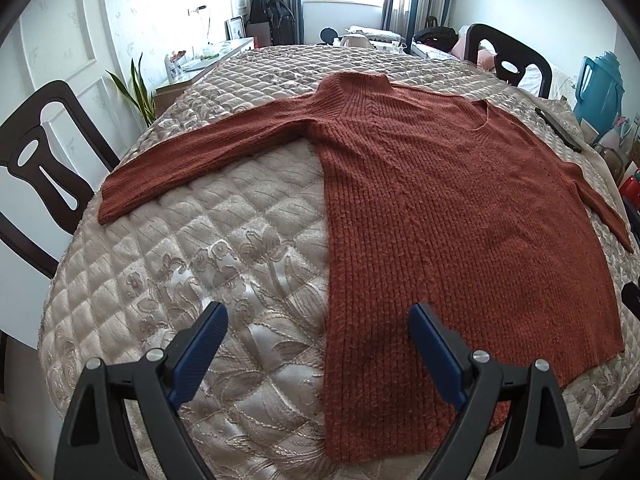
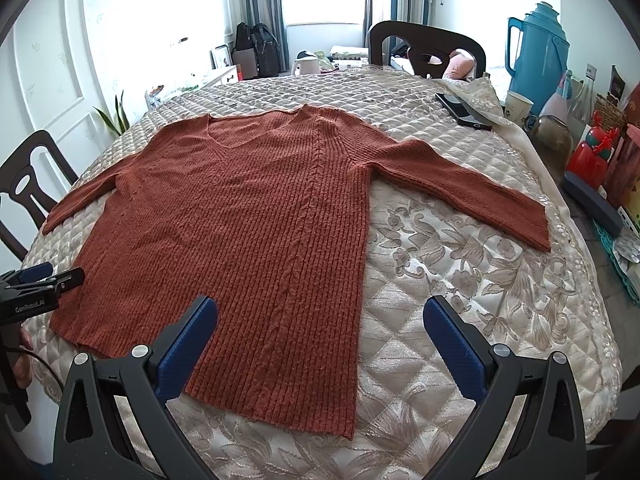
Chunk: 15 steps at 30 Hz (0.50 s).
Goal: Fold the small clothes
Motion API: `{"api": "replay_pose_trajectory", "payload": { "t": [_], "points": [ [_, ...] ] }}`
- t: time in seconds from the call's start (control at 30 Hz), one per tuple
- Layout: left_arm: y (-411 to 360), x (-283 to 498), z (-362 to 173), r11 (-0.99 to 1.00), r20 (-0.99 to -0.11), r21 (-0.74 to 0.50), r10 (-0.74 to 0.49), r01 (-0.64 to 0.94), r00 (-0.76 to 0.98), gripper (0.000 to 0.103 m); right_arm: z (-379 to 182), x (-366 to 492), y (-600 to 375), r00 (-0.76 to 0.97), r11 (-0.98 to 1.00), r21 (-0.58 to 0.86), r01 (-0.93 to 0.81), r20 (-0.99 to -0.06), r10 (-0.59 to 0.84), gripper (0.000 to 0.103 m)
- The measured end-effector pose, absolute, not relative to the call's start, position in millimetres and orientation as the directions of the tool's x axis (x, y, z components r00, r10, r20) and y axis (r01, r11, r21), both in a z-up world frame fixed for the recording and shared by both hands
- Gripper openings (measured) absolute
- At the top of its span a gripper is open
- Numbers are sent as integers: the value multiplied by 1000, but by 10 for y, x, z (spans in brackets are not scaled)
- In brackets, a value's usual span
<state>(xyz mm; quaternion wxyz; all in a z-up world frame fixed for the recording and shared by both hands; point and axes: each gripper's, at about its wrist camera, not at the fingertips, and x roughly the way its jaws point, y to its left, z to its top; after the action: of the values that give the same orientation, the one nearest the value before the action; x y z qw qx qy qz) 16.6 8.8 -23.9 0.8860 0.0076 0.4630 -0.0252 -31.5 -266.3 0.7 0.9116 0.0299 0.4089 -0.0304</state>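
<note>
A rust-red knitted V-neck sweater point(image 1: 432, 208) lies flat on the quilted table cover, sleeves spread out; it also shows in the right wrist view point(image 2: 248, 232). My left gripper point(image 1: 318, 332) is open and empty above the sweater's lower left hem edge. My right gripper point(image 2: 320, 324) is open and empty above the sweater's lower right hem. The left gripper also shows at the left edge of the right wrist view point(image 2: 40, 280), beside the sweater's left hem.
The beige quilted cover point(image 1: 180, 264) spans a round table. Dark chairs stand at the left point(image 1: 36, 168) and far side point(image 2: 428, 48). A black phone point(image 2: 462, 112), a blue thermos point(image 2: 540, 48), a paper cup point(image 2: 518, 108) and red items point(image 2: 592, 156) crowd the right edge.
</note>
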Motion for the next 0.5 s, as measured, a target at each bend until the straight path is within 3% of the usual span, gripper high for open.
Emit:
{"api": "replay_pose_trajectory", "payload": {
  "t": [0.5],
  "points": [
    [134, 269, -267, 997, -826, -53, -78, 61, 559, 93, -13, -220, -2679, 659, 996, 36, 80, -752, -26, 103]
  ]
}}
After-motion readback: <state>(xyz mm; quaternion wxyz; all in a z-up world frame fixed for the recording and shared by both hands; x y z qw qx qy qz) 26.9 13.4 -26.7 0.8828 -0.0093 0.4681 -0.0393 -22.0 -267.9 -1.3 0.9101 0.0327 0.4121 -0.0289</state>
